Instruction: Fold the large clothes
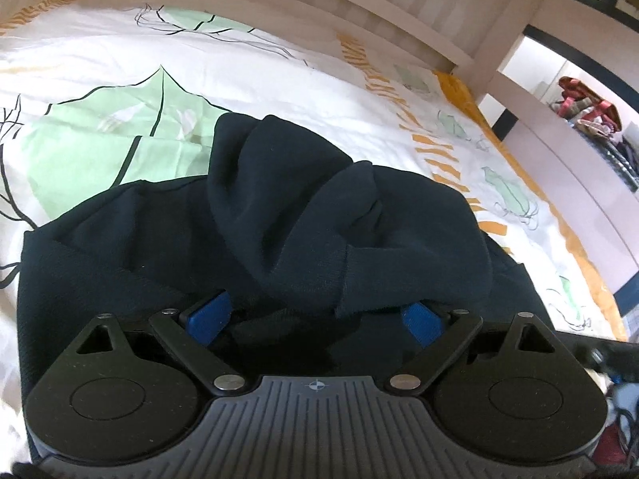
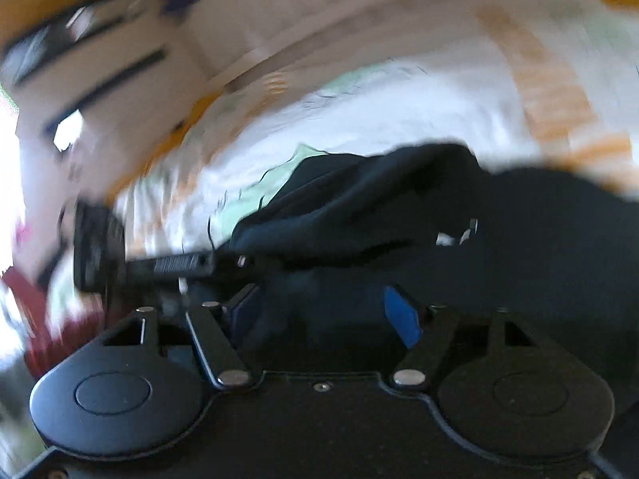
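navy garment [image 1: 279, 215] bunched on the bed [image 1: 100, 80] | left gripper [image 1: 315, 315] spread wide, cloth draped over the pads, not pinched | right gripper [image 2: 323, 311] released | risk: loose sleeve slides, fold goes lopsided

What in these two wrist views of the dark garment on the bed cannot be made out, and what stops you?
- Left wrist view: fingertips of the left gripper, covered by a fold of the dark garment.
- Left wrist view: the garment's near edge, hidden behind the gripper body.
- Right wrist view: the bedsheet pattern and the background, smeared by motion blur.
- Right wrist view: the right gripper fingertips, lost against dark cloth.
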`<state>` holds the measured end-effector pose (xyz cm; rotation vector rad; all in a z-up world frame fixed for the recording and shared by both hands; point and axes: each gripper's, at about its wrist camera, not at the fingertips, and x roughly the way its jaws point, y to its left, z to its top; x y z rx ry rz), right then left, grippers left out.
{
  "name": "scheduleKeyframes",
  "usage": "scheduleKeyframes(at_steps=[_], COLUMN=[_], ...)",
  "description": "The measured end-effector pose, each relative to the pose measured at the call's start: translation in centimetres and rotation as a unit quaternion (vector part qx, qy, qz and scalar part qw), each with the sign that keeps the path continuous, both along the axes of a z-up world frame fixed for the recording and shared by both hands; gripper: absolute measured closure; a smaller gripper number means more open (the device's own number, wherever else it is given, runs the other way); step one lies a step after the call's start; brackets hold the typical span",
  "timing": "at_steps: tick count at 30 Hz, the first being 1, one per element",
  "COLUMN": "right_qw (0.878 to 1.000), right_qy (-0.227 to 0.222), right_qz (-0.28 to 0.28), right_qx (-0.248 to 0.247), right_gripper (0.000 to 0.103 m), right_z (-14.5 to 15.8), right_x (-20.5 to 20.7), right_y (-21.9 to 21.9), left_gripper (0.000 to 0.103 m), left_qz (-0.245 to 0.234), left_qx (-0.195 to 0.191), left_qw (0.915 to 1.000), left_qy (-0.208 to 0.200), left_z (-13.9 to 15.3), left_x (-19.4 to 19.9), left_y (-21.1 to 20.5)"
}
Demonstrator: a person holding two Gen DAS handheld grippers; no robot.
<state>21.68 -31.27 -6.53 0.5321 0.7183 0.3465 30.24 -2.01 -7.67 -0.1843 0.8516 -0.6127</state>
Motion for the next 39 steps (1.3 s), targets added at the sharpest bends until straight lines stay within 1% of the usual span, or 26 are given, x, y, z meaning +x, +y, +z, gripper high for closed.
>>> scheduleKeyframes(at_steps=[1,5,7,9,10,11,12,13,14,16,18,19,21,24,26,29,31,33,35,39], right_qw=[1.000,0.995,0.992,0.988,0.985,0.983,0.983,0.984,0.987,0.993,0.997,0.997,0.998,0.998,0.997,0.995,0.995,0.994,0.995,0.995], right_qy=[0.012,0.027,0.042,0.065,0.077,0.082,0.082,0.077,0.067,0.034,-0.004,-0.016,-0.030,-0.019,0.003,0.030,0.040,0.044,0.044,0.041], right_qz=[-0.010,-0.040,-0.054,-0.078,-0.094,-0.106,-0.111,-0.113,-0.111,-0.081,-0.051,-0.041,-0.027,-0.041,-0.063,-0.081,-0.084,-0.082,-0.077,-0.077], right_qx=[0.017,0.082,0.106,0.118,0.120,0.121,0.121,0.112,0.097,0.081,0.061,0.056,0.058,0.052,0.050,0.046,0.046,0.052,0.049,0.057], right_gripper=[0.027,0.027,0.026,0.026,0.030,0.048,0.062,0.085,0.086,0.086,0.086,0.086,0.086,0.086,0.086,0.086,0.086,0.086,0.086,0.085], right_z=[-0.4,-1.1,-1.4,-1.7,-2.0,-2.1,-2.2,-2.1,-1.6,-0.5,0.9,1.3,1.7,0.8,-0.7,-2.7,-3.5,-4.0,-4.3,-4.2], right_x=[0.6,2.8,3.6,4.4,4.8,5.1,5.3,5.4,5.3,4.6,2.9,2.2,0.8,-0.2,-0.3,-0.3,-0.2,-0.6,-0.8,-1.0], right_y=[0.2,1.2,1.7,1.9,2.0,2.0,1.8,1.8,1.6,1.1,0.2,-0.3,-1.8,-3.9,-5.1,-6.3,-6.4,-6.5,-6.5,-6.5], left_gripper=[0.010,0.010,0.010,0.010,0.010,0.010,0.010,0.010,0.010,0.010,0.007,0.005,0.002,0.002,0.002,0.002,0.002,0.002,0.002,0.004], left_qz=[0.000,-0.001,-0.003,-0.003,-0.003,-0.002,-0.002,-0.001,0.000,0.004,0.010,0.009,0.012,0.017,0.028,0.041,0.050,0.064,0.079,0.096], left_qx=[0.000,0.001,0.002,0.001,0.000,-0.002,-0.005,-0.009,-0.016,-0.036,-0.072,-0.096,-0.123,-0.142,-0.150,-0.176,-0.187,-0.183,-0.167,-0.157], left_qw=[1.0000,1.0000,1.0000,1.0000,1.0000,1.0000,1.0000,0.9999,0.9998,0.9992,0.9967,0.9940,0.9901,0.9868,0.9853,0.9794,0.9763,0.9760,0.9772,0.9763], left_qy=[0.000,-0.002,-0.003,-0.003,-0.001,0.000,0.003,0.005,0.008,0.018,0.036,0.050,0.067,0.077,0.077,0.090,0.095,0.099,0.104,0.114], left_z=[0.1,0.1,0.2,0.4,0.5,0.6,0.7,0.8,1.0,1.2,1.3,1.2,1.0,0.7,0.5,0.0,-0.2,-0.4,-0.7,-1.2], left_x=[-0.1,-1.1,-1.3,-1.6,-1.7,-1.8,-1.9,-1.9,-1.9,-1.8,-1.3,-1.0,-0.5,0.0,0.0,0.0,0.0,0.4,1.2,2.2], left_y=[0.3,1.1,1.4,1.6,1.8,1.9,2.2,2.4,2.6,3.1,3.6,3.7,3.4,2.2,1.6,1.7,2.1,2.5,2.5,2.1])
